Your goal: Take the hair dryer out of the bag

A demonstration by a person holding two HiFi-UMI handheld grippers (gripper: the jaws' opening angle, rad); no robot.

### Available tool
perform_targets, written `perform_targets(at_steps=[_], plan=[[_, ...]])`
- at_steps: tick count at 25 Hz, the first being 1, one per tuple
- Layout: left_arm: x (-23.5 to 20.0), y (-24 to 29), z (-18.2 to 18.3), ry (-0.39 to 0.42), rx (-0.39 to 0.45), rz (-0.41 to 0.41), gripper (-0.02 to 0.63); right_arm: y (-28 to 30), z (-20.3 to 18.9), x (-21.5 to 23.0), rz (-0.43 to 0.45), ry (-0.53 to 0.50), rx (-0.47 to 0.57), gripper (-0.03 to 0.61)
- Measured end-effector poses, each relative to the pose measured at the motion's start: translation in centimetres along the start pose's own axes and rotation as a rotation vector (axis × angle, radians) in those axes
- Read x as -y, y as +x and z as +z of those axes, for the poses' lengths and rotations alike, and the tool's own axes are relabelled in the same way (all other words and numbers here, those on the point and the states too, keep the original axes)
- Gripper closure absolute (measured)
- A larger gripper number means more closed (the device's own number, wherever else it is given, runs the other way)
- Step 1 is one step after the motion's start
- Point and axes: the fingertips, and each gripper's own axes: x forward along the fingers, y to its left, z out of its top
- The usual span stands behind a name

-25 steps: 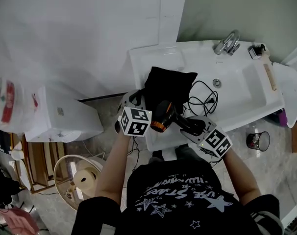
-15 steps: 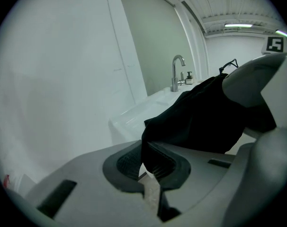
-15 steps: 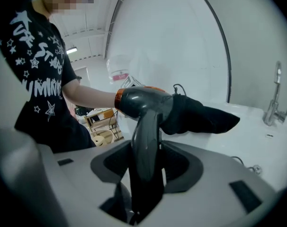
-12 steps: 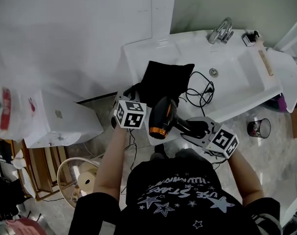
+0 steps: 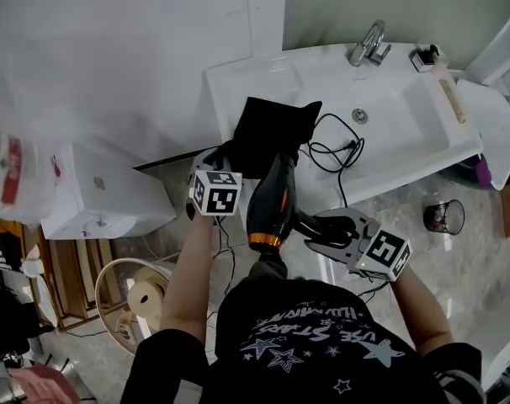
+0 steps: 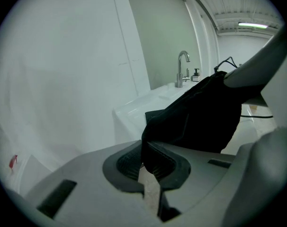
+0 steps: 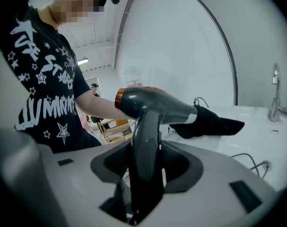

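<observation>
The dark grey hair dryer (image 5: 268, 209) with an orange ring has its handle (image 7: 144, 150) clamped between the pads of my right gripper (image 5: 318, 225). Its barrel (image 7: 155, 104) points toward the black bag (image 5: 270, 135), and its nozzle end still meets the bag's mouth (image 7: 200, 118). My left gripper (image 5: 230, 160) is shut on the bag's near edge (image 6: 155, 145), holding the black cloth (image 6: 205, 112) against the white sink counter (image 5: 238, 82). The dryer's black cord (image 5: 335, 151) loops over the counter beside the bag.
A chrome tap (image 5: 366, 44) and drain (image 5: 358, 115) lie in the basin at the right. A white toilet tank (image 5: 95, 200) stands to the left, a roll of paper (image 5: 144, 300) in a bin sits below, and a dark cup (image 5: 444, 219) rests on the floor.
My right gripper has pulled the hair dryer back toward my body and upward, drawing more of the barrel out of the bag. The left gripper slid slightly down-left, still pinching the bag.
</observation>
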Motion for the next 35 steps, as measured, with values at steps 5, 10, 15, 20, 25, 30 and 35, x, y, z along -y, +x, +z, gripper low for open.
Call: perform_targets(at_steps=[5,10,15,20,25,30,35], plan=[[1.5,-1.3,-1.2,-0.023,-0.018,0.014,0.591,-1.7,0.1,-1.9,0.001,0.018,0.072,0.385],[2.4,-2.8,-2.0,-0.032,-0.032,0.028,0.591,-3.2,0.2,-3.3,-0.026,0.007,0.122,0.385],[4.1,-5.1,-2.5,-0.01,-0.012,0.023,0.589,-4.5,0.0,-2.8,-0.128,0.042,0.172,0.385],[5.5,-6.6,-3.2,-0.007,-0.008,0.014,0.585,-5.4,-1.1,-1.0,-0.284,0.095,0.162,0.385],[7.3,-8.0,-3.8,0.013,0.004,0.001,0.552,-6.7,-1.7,-1.4,-0.318,0.155,0.221,0.385],[10.0,-10.1,-5.3,0.031,0.018,-0.034,0.443,-8.1,-3.1,-2.9,-0.35,0.158,0.251,0.385],[11.5,-13.1,-5.6,0.007,0.04,-0.09,0.353,-8.9,-2.9,-3.8,-0.402,0.185,0.239,0.385]])
